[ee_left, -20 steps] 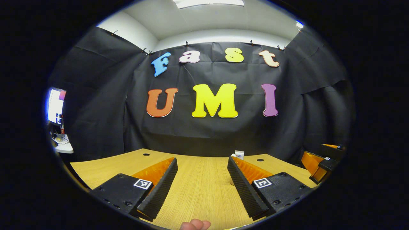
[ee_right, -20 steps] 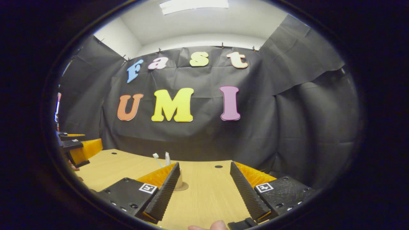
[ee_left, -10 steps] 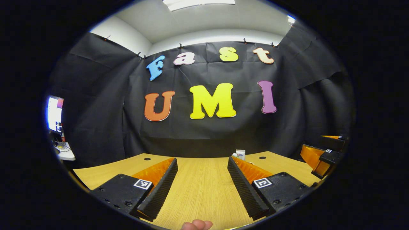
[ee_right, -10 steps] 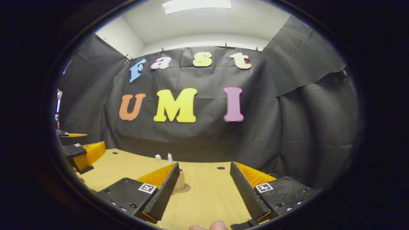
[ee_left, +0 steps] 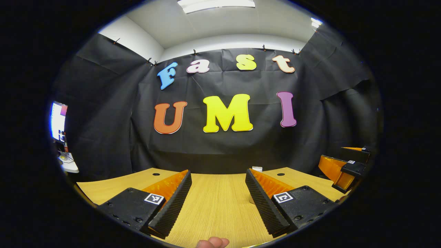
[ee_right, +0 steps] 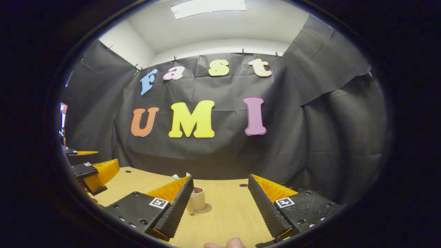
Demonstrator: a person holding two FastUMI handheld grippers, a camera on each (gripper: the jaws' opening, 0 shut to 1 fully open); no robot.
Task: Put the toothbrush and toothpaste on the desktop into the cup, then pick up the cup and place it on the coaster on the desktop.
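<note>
Cup (ee_right: 198, 199), a smooth beige cylinder, stands on the round coaster (ee_right: 206, 208) mid-tabletop (ee_right: 227, 213). I hold my left claw (ee_left: 218, 201) and right claw (ee_right: 220, 203) apart, ridged fingers empty above wood grain.

The beige cup (ee_right: 197, 199) is standing upright on the round coaster (ee_right: 206, 209), mid-desktop; white toothpaste (ee_right: 187, 174) and toothbrush (ee_right: 176, 176) tips are poking out above it.

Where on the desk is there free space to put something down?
Bare desk lies between the right gripper fingers, right of the cup on its coaster. More lies between the left gripper fingers. It is crowded around the cup.
</note>
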